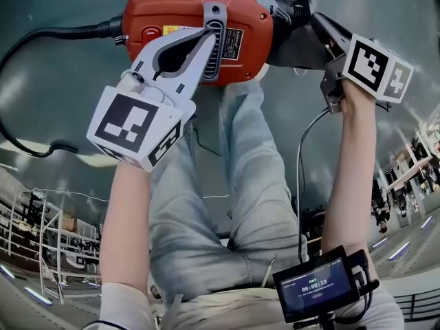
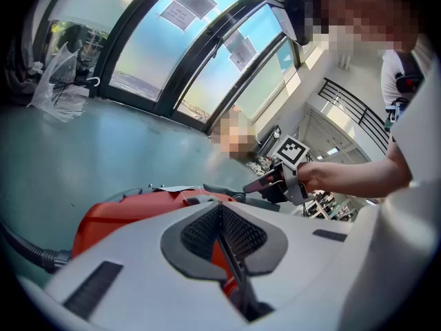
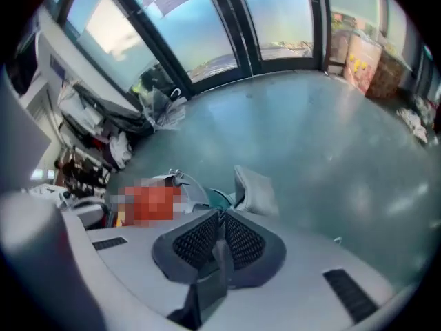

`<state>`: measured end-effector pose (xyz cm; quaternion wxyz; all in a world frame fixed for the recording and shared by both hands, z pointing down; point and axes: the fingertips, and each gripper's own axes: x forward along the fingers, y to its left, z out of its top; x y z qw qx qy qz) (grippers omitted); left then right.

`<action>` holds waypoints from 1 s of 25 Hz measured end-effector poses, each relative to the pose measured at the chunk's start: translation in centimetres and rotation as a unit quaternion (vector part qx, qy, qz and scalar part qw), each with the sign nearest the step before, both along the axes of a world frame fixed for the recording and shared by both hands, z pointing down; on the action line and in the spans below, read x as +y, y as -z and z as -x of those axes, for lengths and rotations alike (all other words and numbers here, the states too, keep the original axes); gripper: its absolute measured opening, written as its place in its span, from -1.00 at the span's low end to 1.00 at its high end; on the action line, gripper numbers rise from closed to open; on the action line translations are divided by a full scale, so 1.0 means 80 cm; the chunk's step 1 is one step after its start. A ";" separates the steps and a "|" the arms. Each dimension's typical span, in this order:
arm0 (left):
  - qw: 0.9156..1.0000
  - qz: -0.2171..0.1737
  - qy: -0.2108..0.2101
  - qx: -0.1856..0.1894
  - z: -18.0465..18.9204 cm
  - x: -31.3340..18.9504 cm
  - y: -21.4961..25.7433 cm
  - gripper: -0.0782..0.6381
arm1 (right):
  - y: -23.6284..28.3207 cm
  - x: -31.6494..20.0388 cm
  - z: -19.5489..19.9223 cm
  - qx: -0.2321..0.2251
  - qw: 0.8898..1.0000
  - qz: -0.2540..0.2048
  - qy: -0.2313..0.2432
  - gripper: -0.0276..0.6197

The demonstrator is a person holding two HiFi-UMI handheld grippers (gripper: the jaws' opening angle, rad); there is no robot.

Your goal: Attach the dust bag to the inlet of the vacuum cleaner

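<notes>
- Left gripper view: the left gripper (image 2: 222,219) is clenched on the dark handle (image 2: 236,271) of the vacuum (image 2: 117,216). Red shell shows just behind the pads.
- Right gripper view: the right gripper (image 3: 222,221) is clamped shut on a thin grey fold of the bag (image 3: 219,257). More of the bag stands pale just past the jaw tips, up against the vacuum's end.
- Head view: the left gripper sits on top of the vacuum at mid-body. The right gripper hangs just off the vacuum's right end. The dark bag is bunched between that gripper and the vacuum and touches both.
- The vacuum's long axis runs across the head view. The hose (image 1: 62,31) leaves its left end and the bag lies at its right end, so from the right jaws the vacuum lies back along that axis.
- The right hand is the nearer one to the bag end, while the left pins the vacuum.
- We judge the coming move to be a push of the bag's mouth along that axis onto the vacuum's right end.
- We cannot make out the inlet itself, nor whether the bag is already seated on it.
</notes>
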<state>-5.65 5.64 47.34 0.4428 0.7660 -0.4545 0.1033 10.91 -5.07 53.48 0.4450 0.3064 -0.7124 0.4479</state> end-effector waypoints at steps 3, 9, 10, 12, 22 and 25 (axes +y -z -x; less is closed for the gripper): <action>1.000 0.000 -0.002 0.006 0.000 0.001 0.000 -0.75 | -0.004 0.001 -0.002 -0.010 0.998 0.037 -0.044 -0.87; 1.000 -0.001 -0.011 0.015 0.000 0.000 0.001 -0.75 | -0.001 -0.002 -0.005 -0.001 0.997 0.036 -0.073 -0.87; 1.000 -0.001 -0.017 0.014 0.000 0.000 0.002 -0.75 | -0.003 -0.002 -0.004 0.002 0.997 0.037 -0.069 -0.84; 0.999 0.000 -0.031 0.013 -0.001 0.000 0.003 -0.75 | -0.007 -0.005 -0.001 0.001 0.996 0.045 -0.074 -0.85; 0.998 -0.001 -0.056 0.021 -0.005 -0.001 -0.004 -0.75 | -0.019 -0.013 0.001 0.075 0.996 0.014 -0.048 -0.83; 0.998 -0.003 -0.054 0.025 -0.006 -0.001 -0.003 -0.75 | -0.022 -0.011 -0.003 0.062 0.995 0.013 -0.083 -0.83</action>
